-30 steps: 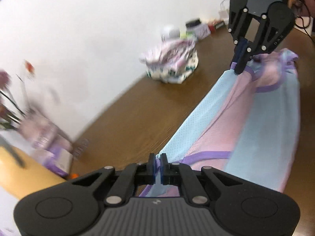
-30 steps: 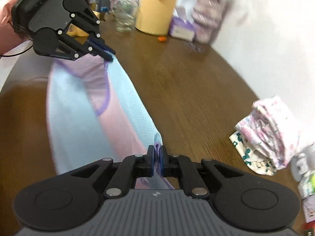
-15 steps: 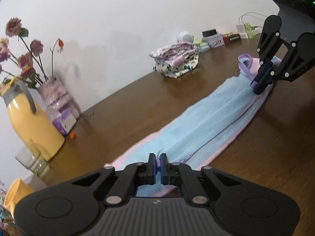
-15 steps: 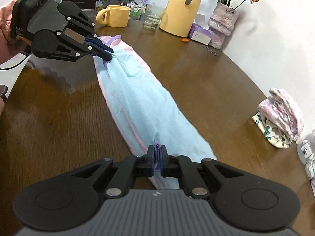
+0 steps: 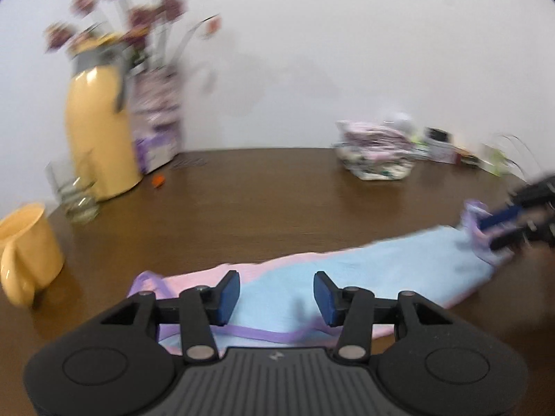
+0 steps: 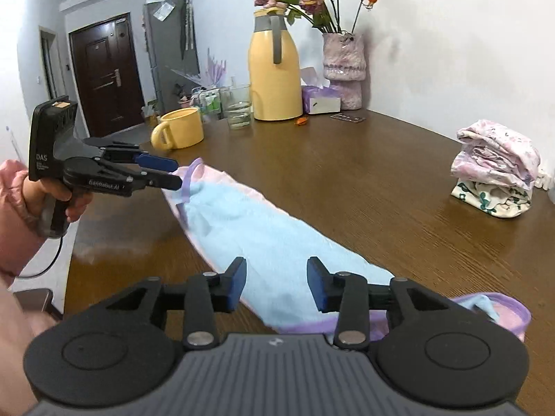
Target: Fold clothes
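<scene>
right wrist view: both tongs, left tongs (image 6: pixel 173 173) and right tongs (image 6: pixel 276 284), gape released over the blue-pink garment (image 6: pixel 263 239) lying flat on the desk (image 6: pixel 381 187).

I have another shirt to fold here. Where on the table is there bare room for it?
Bare wood lies between the long blue-and-pink garment and the folded floral clothes stack. The far edge is crowded: yellow mug, glass, yellow thermos jug, tissue box.
</scene>
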The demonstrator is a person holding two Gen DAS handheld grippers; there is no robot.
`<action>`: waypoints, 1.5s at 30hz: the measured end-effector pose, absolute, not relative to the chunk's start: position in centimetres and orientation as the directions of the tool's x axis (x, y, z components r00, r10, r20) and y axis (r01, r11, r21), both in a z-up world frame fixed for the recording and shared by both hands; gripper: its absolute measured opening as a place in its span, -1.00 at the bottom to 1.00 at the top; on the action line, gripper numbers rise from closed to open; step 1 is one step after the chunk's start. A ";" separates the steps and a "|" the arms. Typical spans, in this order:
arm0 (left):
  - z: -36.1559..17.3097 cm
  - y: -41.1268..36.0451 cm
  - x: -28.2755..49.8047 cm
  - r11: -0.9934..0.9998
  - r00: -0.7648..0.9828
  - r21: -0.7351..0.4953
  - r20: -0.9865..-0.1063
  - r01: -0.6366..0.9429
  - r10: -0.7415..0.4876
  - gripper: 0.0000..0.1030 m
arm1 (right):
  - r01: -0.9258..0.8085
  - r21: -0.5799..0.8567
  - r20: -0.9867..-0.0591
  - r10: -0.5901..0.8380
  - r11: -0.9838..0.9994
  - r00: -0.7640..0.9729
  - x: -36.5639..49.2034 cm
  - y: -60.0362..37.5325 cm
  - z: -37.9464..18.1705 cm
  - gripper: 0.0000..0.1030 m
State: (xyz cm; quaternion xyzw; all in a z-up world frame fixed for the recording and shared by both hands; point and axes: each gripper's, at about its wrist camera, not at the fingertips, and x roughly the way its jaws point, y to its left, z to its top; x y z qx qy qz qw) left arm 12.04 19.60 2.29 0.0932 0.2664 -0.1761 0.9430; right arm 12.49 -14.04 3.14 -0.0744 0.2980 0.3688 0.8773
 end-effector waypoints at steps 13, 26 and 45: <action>0.4 20.9 16.5 0.975 0.789 0.107 -0.608 0.195 -0.091 -0.43 | -0.653 0.015 -0.662 0.497 0.757 0.561 13.4 -11.8 -1.1 -0.24; 2.6 20.1 15.4 0.980 0.833 0.087 -0.544 0.178 -0.103 -0.26 | -0.617 0.055 -0.557 0.537 0.785 0.634 11.7 -15.2 1.4 0.08; 1.1 0.1 15.4 0.718 0.556 0.033 -0.658 0.695 -0.508 -0.65 | -0.511 0.087 -0.851 0.331 0.855 0.409 27.2 -26.9 1.2 -0.04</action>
